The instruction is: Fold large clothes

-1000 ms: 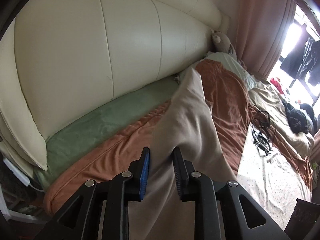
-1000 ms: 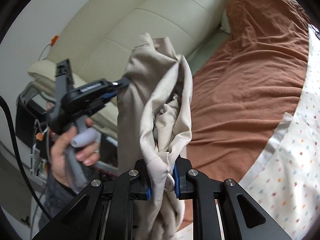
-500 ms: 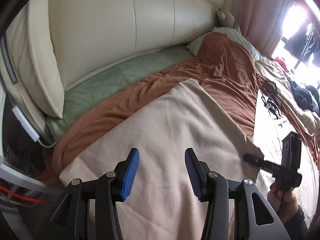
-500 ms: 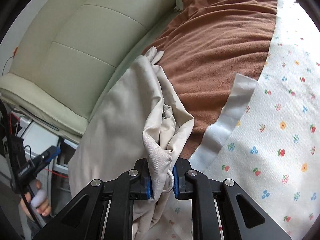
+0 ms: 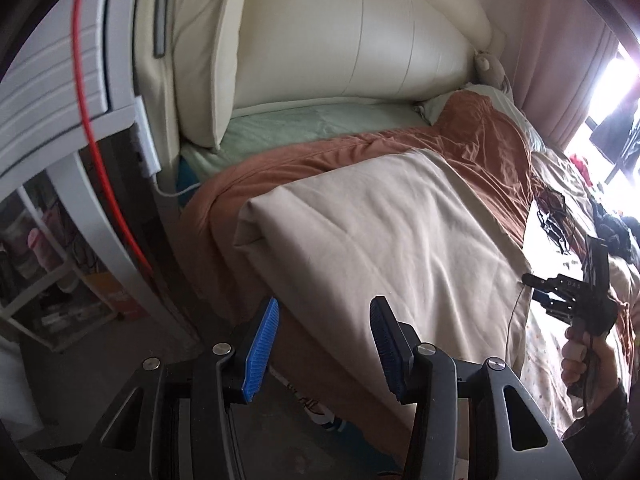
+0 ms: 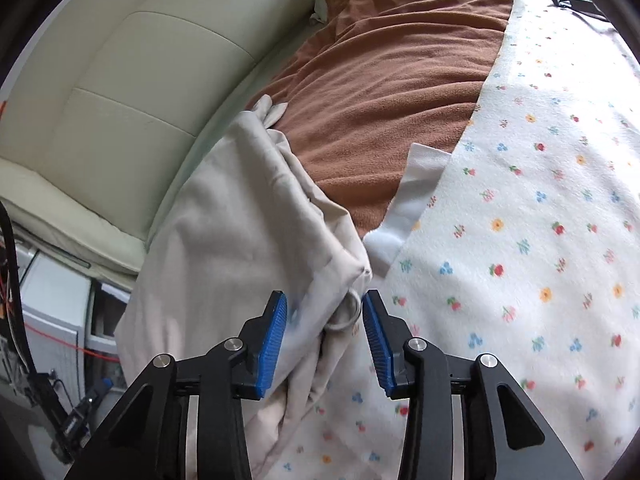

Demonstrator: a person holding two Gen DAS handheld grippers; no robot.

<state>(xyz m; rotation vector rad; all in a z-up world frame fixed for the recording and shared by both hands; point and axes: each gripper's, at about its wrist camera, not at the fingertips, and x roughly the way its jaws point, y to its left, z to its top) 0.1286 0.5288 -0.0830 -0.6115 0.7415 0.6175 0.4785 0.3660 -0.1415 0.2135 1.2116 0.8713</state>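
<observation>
The beige garment [image 5: 384, 240] lies spread across the near end of the bed, draped over the brown blanket [image 5: 472, 152], its left part hanging over the bed's edge toward the floor; its bunched right edge, with a metal ring [image 6: 347, 314], lies on the flowered sheet [image 6: 540, 220]. Laid out flat like this, it looks ready for a fold, and that is probably why both grips have let go.

The right hand-held gripper [image 6: 325, 332] points steeply down over that bunched edge; its jaws have just been opening, and the cloth and ring sit between the blue pads without being pressed. The left hand-held gripper [image 5: 325, 344] hangs beyond the near-left corner of the bed (half over the floor), tilted down, its jaws moderately wide with nothing between them. In the left wrist view the person's right hand [image 5: 586, 354] grips its tool at the garment's right edge. The cream headboard [image 5: 340, 32] stands at the far side.
</observation>
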